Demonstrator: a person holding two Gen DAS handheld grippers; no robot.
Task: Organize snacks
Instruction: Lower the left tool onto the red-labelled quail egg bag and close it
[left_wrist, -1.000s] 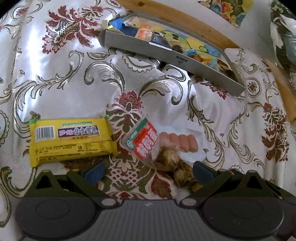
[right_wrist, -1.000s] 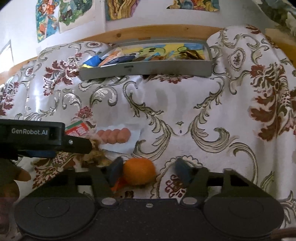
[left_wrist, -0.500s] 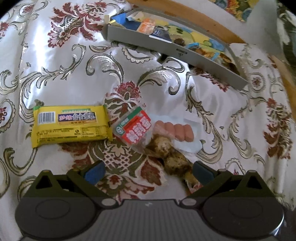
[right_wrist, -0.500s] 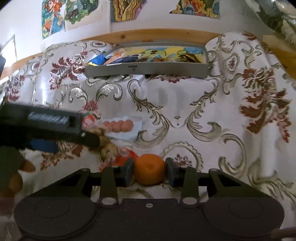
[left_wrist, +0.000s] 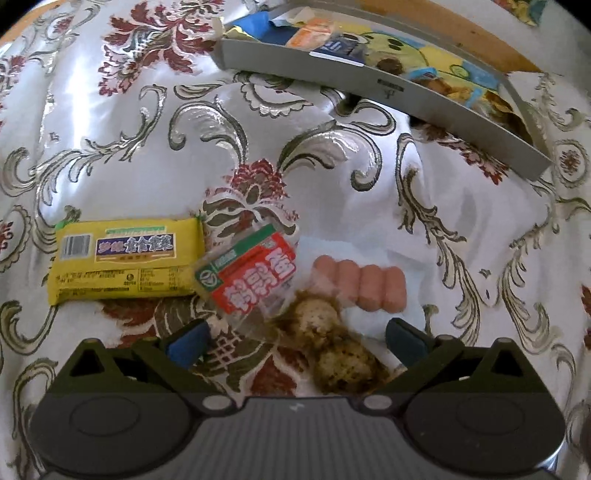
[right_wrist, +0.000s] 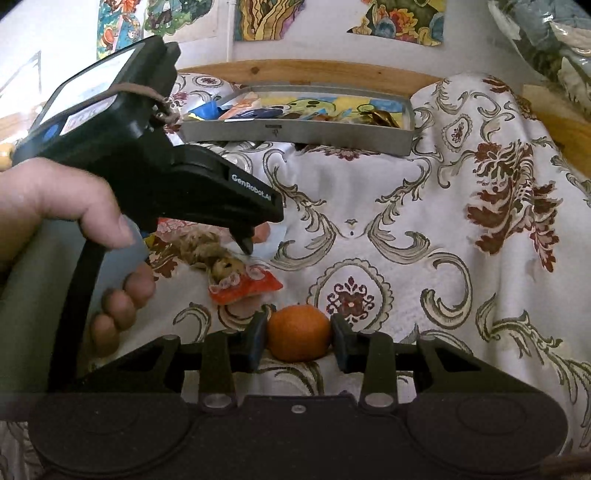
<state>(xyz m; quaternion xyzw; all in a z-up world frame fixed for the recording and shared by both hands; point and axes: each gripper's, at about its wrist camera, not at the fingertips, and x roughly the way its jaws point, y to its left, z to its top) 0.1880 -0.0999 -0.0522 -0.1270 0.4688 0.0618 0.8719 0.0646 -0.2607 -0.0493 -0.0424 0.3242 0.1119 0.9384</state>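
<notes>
My left gripper (left_wrist: 297, 341) is open wide above a clear bag of brown speckled eggs (left_wrist: 332, 343) with a red label (left_wrist: 255, 278); the pads do not touch it. A yellow packet (left_wrist: 125, 260) lies to the left of the bag. A pack of pink sausages (left_wrist: 360, 286) lies to its right. My right gripper (right_wrist: 299, 338) is shut on an orange tangerine (right_wrist: 298, 332), low over the cloth. The grey tray (left_wrist: 388, 88) of snacks stands at the back, also seen as the tray (right_wrist: 295, 131) in the right wrist view.
A floral satin cloth (right_wrist: 424, 229) covers the surface and falls away at the right. A person's hand (right_wrist: 55, 206) holds the left tool, which fills the left of the right wrist view. A small red-orange packet (right_wrist: 251, 286) lies by the tangerine. A wooden rail (right_wrist: 314, 70) and a wall with pictures stand behind the tray.
The right jaws have closed onto the tangerine. The left gripper has moved in over the egg bag, and it now looms large with the hand in the right wrist view.
</notes>
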